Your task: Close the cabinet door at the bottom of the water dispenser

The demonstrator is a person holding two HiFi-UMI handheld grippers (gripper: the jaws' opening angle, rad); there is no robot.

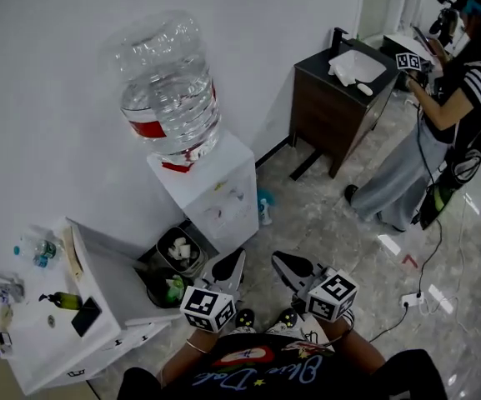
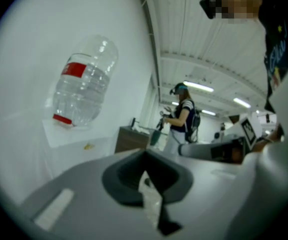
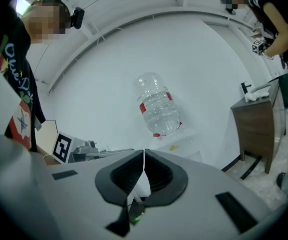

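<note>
A white water dispenser stands against the wall with a clear bottle on top. Its bottom compartment is open and shows dark bins with cups. A white panel stands out to the left of the opening and looks like the open door. My left gripper and right gripper hover side by side in front of the dispenser, apart from it. Each is shut with nothing held. The left gripper view shows the bottle over its closed jaws, and so does the right gripper view.
A white side cabinet with small bottles stands at the left. A dark wooden vanity with a sink is at the back right, and another person stands beside it. A spray bottle and a power strip lie on the floor.
</note>
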